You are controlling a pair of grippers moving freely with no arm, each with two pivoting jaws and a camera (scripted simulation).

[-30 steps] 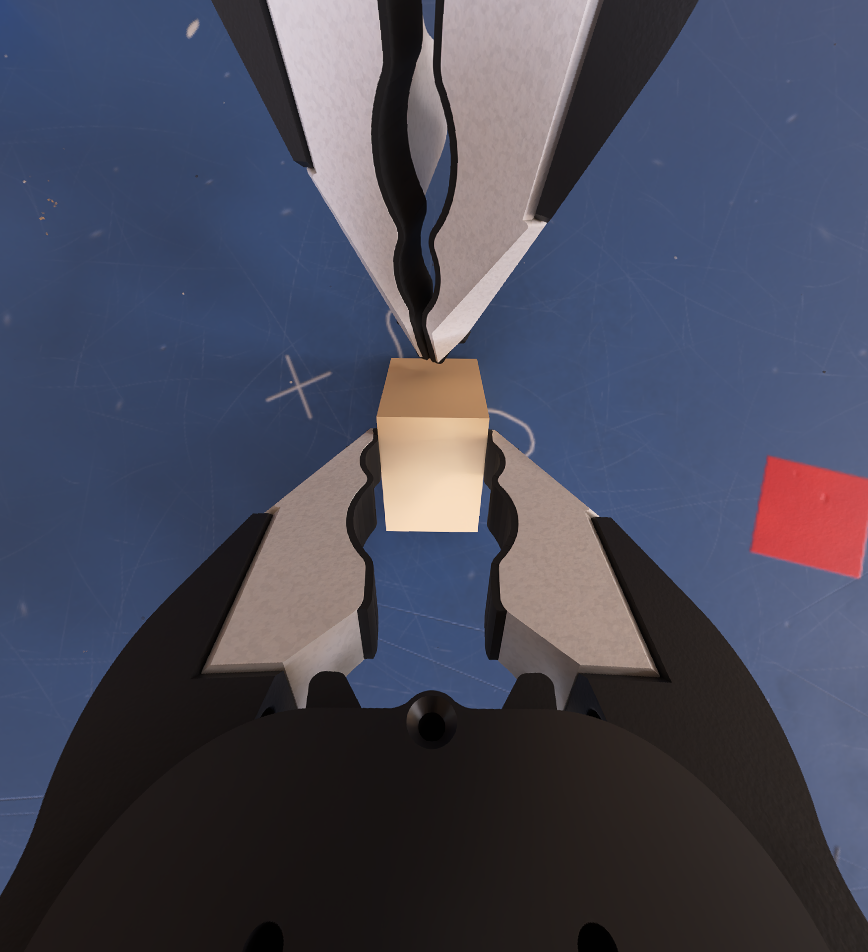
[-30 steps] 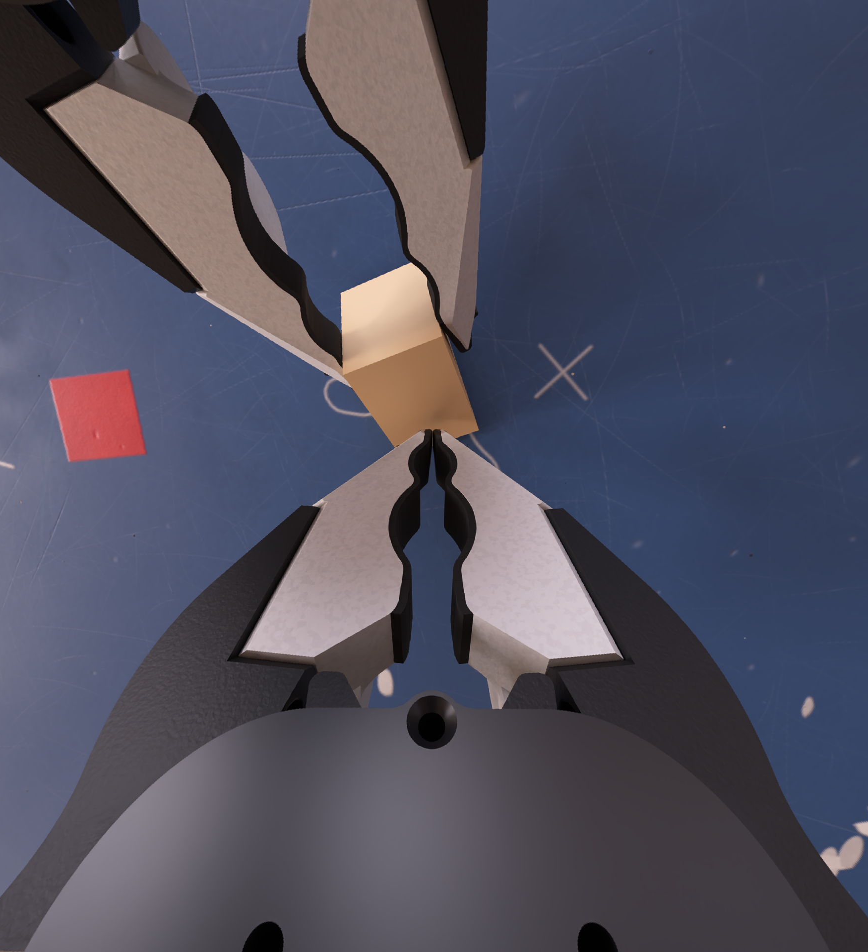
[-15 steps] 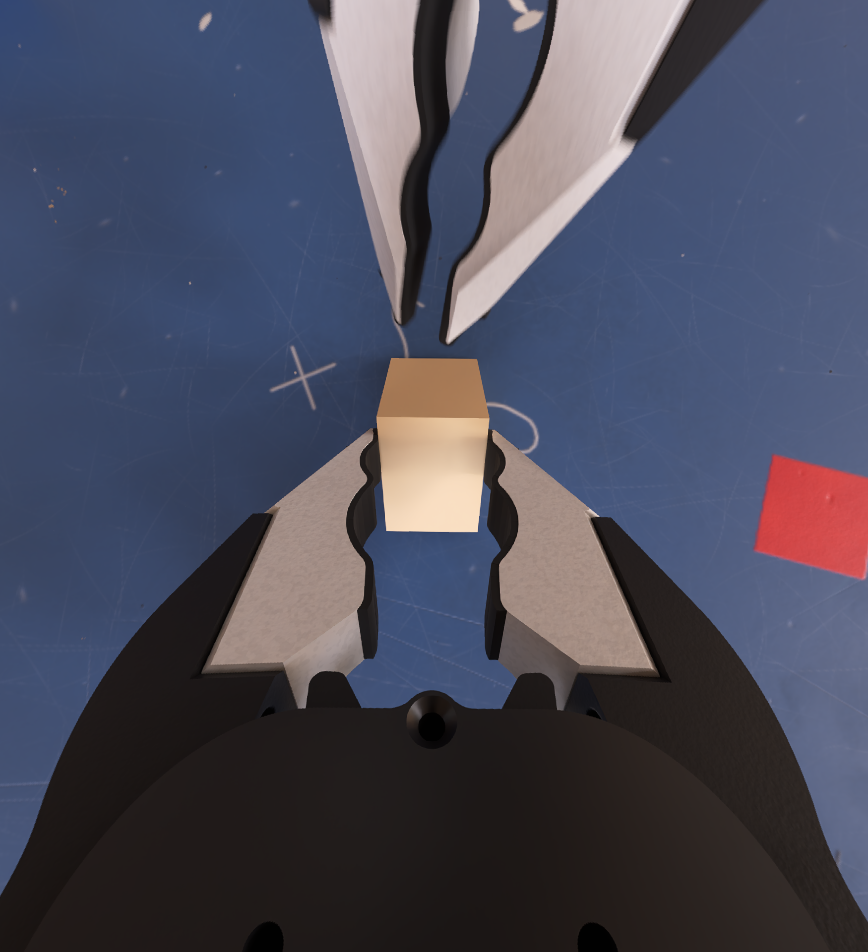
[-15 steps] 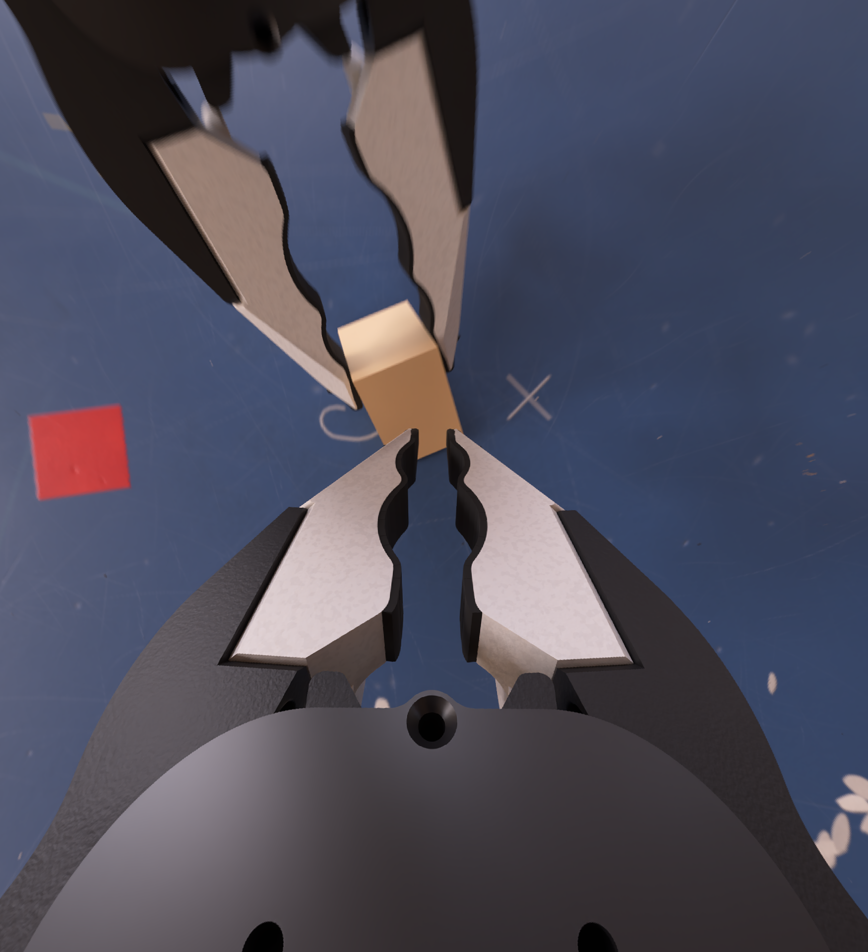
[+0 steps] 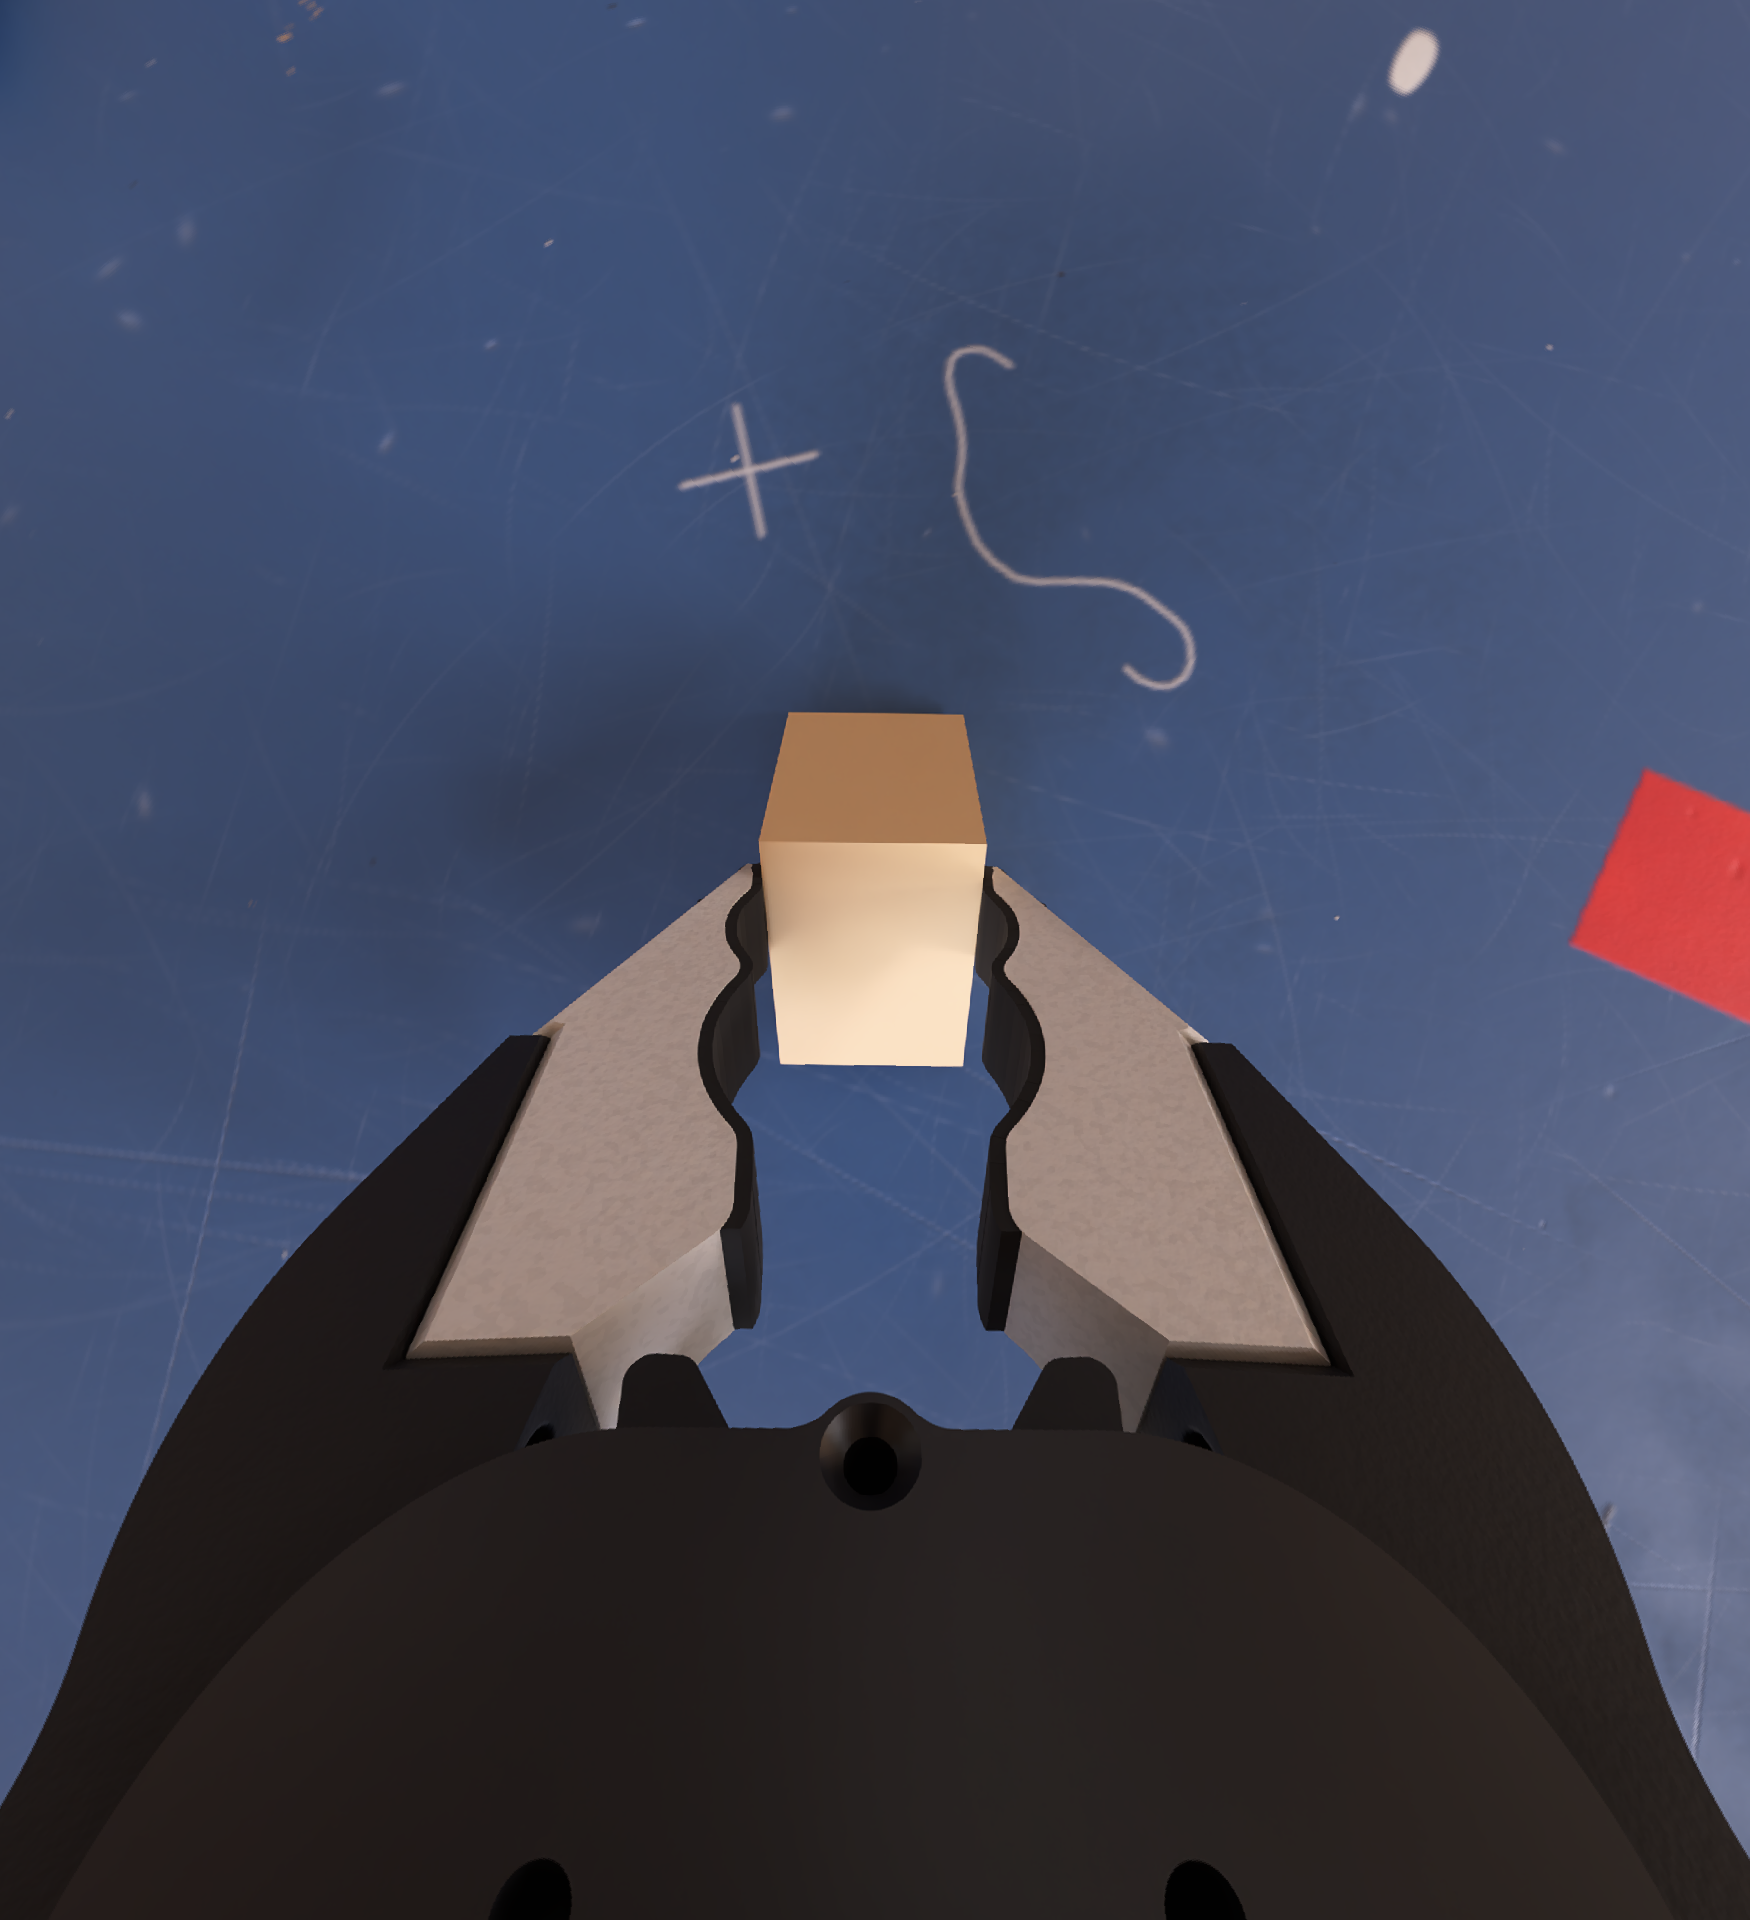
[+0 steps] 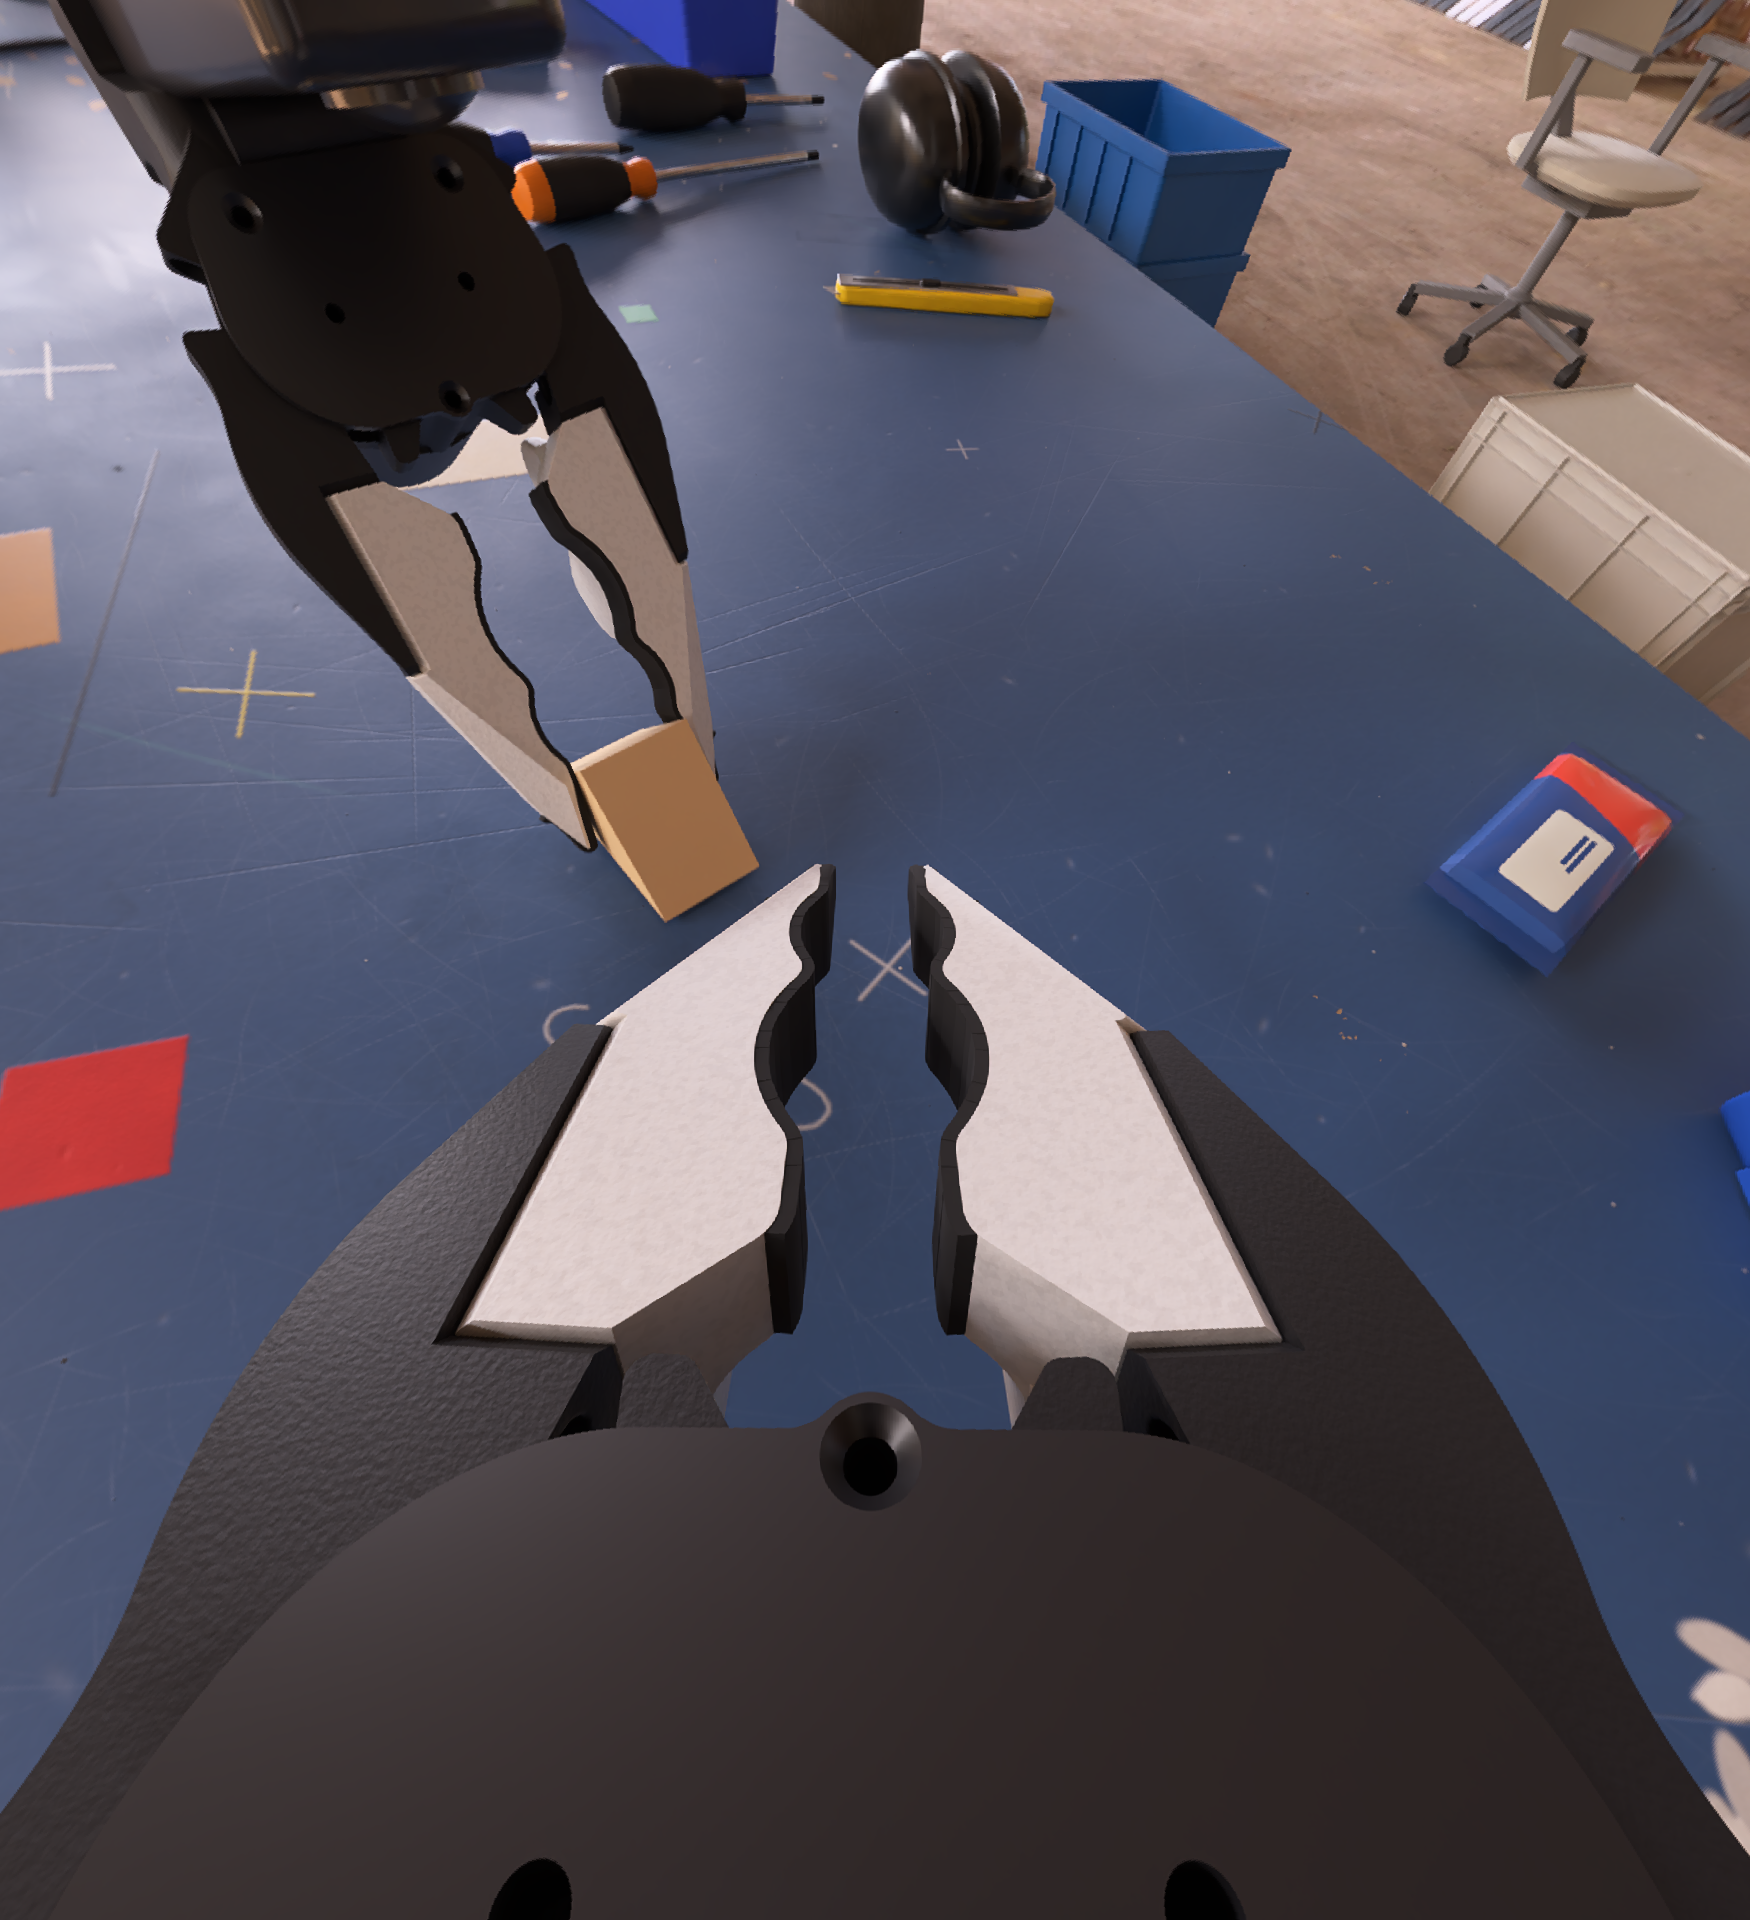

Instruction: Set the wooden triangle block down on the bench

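The wooden triangle block (image 5: 871,935) is a pale tan wedge. My left gripper (image 5: 872,873) is shut on it, one fingertip on each side. In the right wrist view the left gripper (image 6: 639,779) points steeply down and holds the block (image 6: 668,831) with its lower corner close to the blue bench (image 6: 1162,675); I cannot tell if it touches. My right gripper (image 6: 871,873) is open by a narrow gap and empty. It sits just right of the block, apart from it.
A red square patch (image 6: 81,1122) lies to the left. Screwdrivers (image 6: 590,187), black ear muffs (image 6: 944,145), a blue bin (image 6: 1157,166) and a yellow knife (image 6: 944,296) lie far back. A blue and red box (image 6: 1557,857) sits near the bench's right edge.
My right gripper has opened, drawn back from the block and tilted up; it has left the left wrist view. My left gripper still holds the block.
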